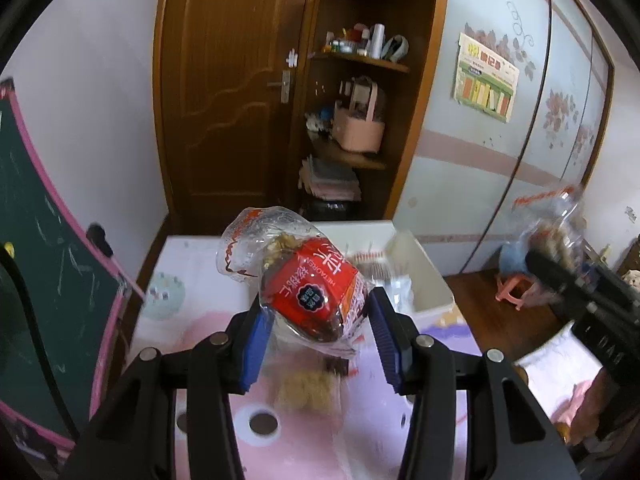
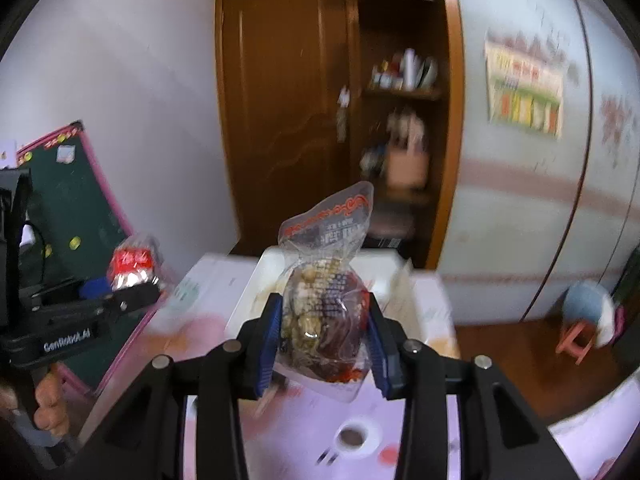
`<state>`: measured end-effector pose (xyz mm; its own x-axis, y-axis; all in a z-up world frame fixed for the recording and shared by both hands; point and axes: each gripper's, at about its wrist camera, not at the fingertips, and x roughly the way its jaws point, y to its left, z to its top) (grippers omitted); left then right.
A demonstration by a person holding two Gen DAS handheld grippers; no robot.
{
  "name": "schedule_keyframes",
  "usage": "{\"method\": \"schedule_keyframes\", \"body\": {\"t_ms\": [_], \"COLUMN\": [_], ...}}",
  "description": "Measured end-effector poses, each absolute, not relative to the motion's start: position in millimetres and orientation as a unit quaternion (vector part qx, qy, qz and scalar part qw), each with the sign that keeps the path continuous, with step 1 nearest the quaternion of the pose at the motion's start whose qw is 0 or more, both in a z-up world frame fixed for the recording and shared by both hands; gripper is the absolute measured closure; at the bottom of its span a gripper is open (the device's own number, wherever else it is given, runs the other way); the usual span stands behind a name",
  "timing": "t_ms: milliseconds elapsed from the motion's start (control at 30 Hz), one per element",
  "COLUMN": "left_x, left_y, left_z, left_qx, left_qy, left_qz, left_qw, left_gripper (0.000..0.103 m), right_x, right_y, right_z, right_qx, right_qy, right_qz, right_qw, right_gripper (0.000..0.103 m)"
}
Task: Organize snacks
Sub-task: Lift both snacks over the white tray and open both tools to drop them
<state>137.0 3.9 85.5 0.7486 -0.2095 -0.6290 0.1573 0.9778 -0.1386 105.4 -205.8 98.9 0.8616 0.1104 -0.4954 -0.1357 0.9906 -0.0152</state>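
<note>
Left gripper: its 2 blue pads pinch a clear snack bag with a red label, held up off the counter.
Red-label bag: the label faces the camera, nut pieces show above it, and the crimped top leans up and to the left.
Right gripper: its 2 blue pads pinch a second clear snack bag, also lifted clear of the counter.
Second bag: light and dark pieces fill the lower part; the sealed top with red print stands upright above the pads.
Cross views: the right gripper with its bag shows blurred at the right edge of the left wrist view; the left gripper with the red-label bag shows at the left of the right wrist view, with a person's hand on its handle.
Counter: covered with a pink and white patterned cloth, below both grippers.
Loose snack: a pale lumpy piece lies on the cloth under the left gripper.
White bin: sits at the far right of the counter, some packets inside.
Chalkboard: green with a pink frame, leaning at the left.
Far side: brown door, open shelves beside it, wardrobe with a poster to the right.
Floor: a small pink stool at the right.
</note>
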Motion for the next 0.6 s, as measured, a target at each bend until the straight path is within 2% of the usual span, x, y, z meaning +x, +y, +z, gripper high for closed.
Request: {"method": "schedule_keyframes", "body": {"t_ms": [167, 300, 433, 600], "left_x": [176, 214, 253, 292], "left_y": [-14, -33, -49, -59], "left_z": [119, 129, 120, 83], "left_qx": [-0.013, 0.001, 0.013, 0.022], "left_qy": [0.317, 0.314, 0.319, 0.349], "left_qz": [-0.092, -0.081, -0.073, -0.066], "left_qw": [0.944, 0.946, 0.945, 0.935], "left_gripper": [0.056, 0.056, 0.056, 0.056], "right_x": [148, 189, 235, 277], "right_y": [-205, -202, -207, -211], "right_z": [131, 131, 115, 75], "right_qx": [-0.047, -0.063, -0.057, -0.05], "right_qy": [0.233, 0.242, 0.273, 0.328], "right_qz": [0.043, 0.031, 0.015, 0.005], "right_qw": [0.97, 0.968, 0.96, 0.943], "right_gripper": [0.064, 0.064, 0.064, 0.064]}}
